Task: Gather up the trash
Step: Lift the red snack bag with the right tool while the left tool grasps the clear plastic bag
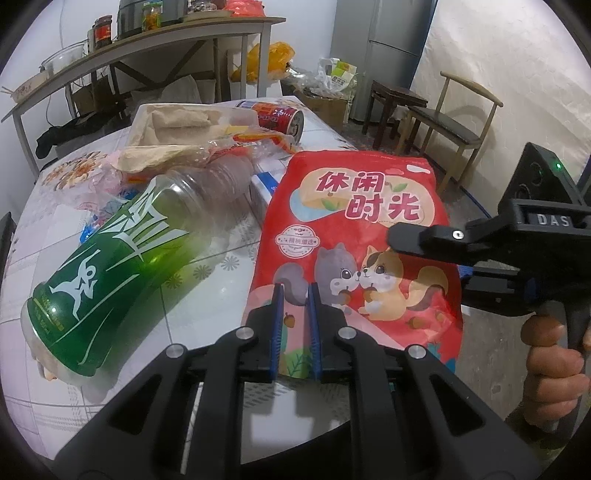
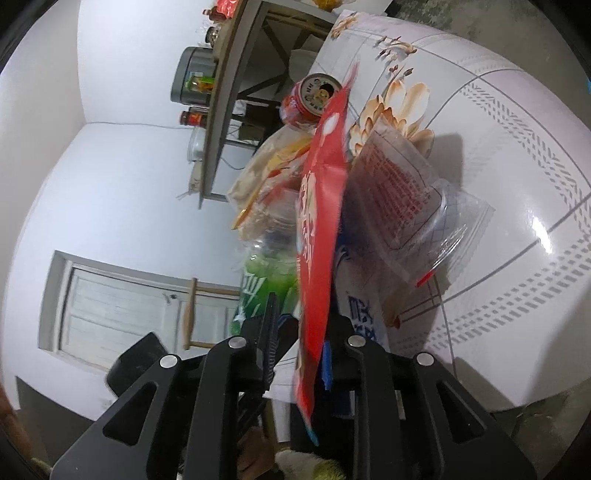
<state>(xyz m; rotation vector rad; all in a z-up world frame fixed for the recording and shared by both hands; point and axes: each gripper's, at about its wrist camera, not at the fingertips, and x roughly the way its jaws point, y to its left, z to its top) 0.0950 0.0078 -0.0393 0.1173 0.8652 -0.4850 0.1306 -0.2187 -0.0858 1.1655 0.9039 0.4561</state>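
Observation:
A red snack bag point(image 1: 354, 236) with squirrel pictures is held up above the table. My left gripper point(image 1: 295, 291) is shut on its lower edge. My right gripper point(image 1: 391, 236) reaches in from the right at the bag's side; in the right wrist view the bag point(image 2: 321, 229) stands edge-on between its jaws point(image 2: 303, 306), which are apart around it. A green plastic bottle point(image 1: 110, 273) lies on its side at the left. A red drink can point(image 1: 280, 120) lies at the back. Crumpled wrappers point(image 1: 177, 155) and a clear bag point(image 2: 406, 199) lie between them.
The round table point(image 1: 207, 266) has a flowered white cover. A blue-and-white packet point(image 1: 266, 184) lies under the bag. A shelf with jars point(image 1: 103, 33) stands behind. A wooden chair point(image 1: 454, 122) and boxes point(image 1: 328, 99) stand at the back right.

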